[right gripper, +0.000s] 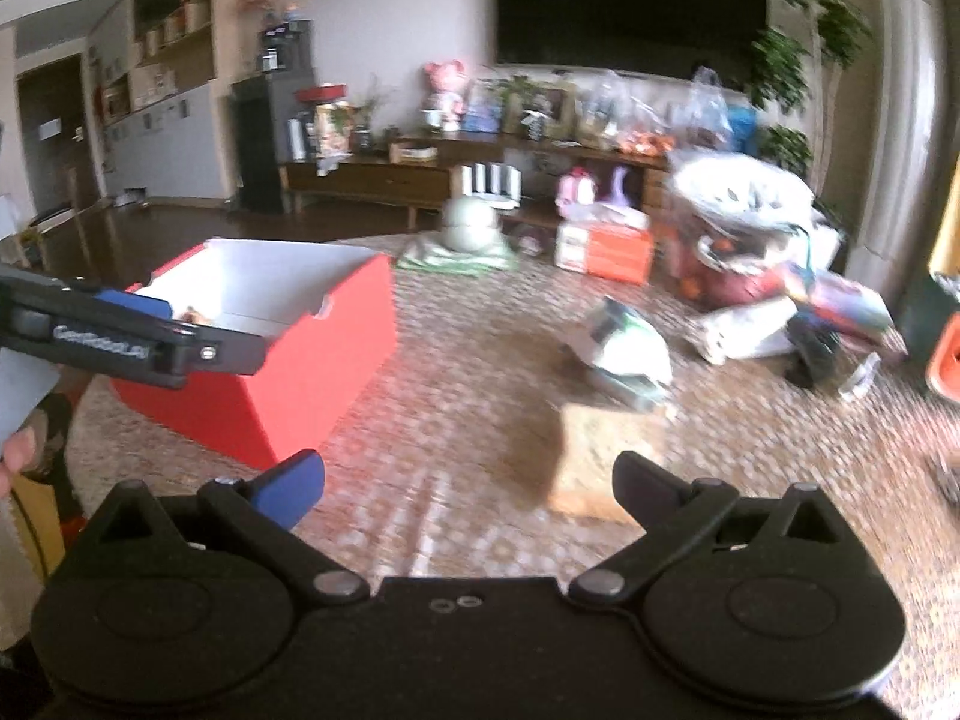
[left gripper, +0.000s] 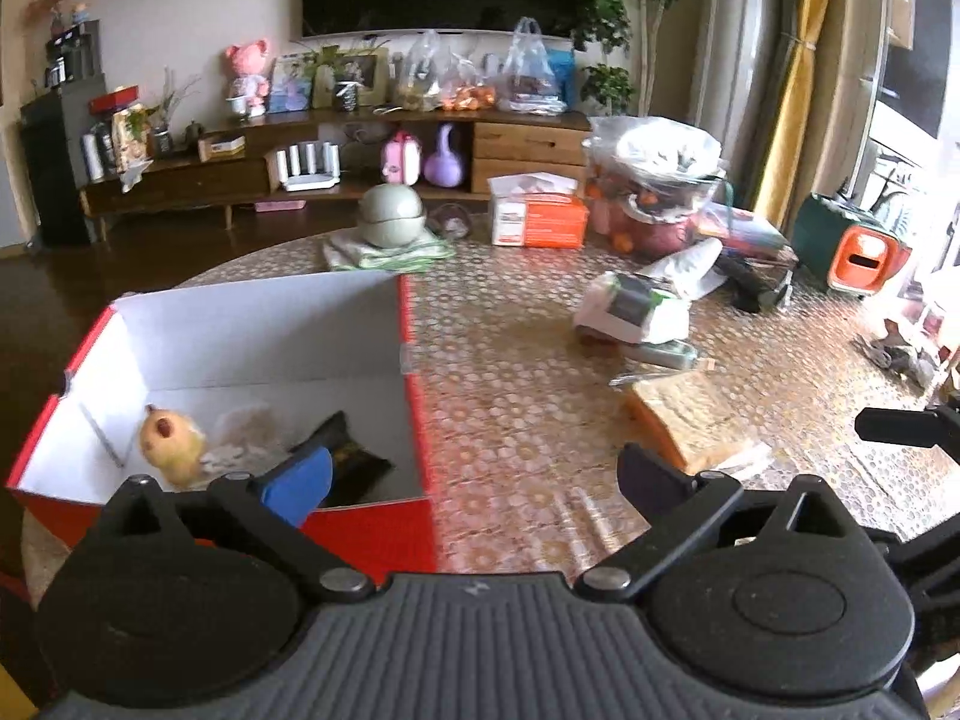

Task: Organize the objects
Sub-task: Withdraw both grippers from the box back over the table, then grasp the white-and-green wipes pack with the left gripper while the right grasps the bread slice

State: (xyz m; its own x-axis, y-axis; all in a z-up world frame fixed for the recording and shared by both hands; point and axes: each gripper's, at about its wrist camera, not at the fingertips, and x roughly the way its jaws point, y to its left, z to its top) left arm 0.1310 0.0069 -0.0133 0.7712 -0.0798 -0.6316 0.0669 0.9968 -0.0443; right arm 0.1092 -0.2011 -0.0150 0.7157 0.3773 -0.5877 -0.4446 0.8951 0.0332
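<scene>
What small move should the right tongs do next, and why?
Probably ease the right tongs forward and down over the bread. They are open and empty, the bread lies just ahead on the table, and the box already holds other items.

Matt cardboard box [left gripper: 414, 540], glossy patterned tablecloth [left gripper: 516, 396], wooden cabinet [left gripper: 528, 144].

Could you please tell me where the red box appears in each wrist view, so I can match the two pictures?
Left wrist view: the red box fills the lower left, its open white inside facing the camera.
Right wrist view: it stands left of centre, seen from outside.
Shared landmark: the orange tissue box further back on the table.
</scene>
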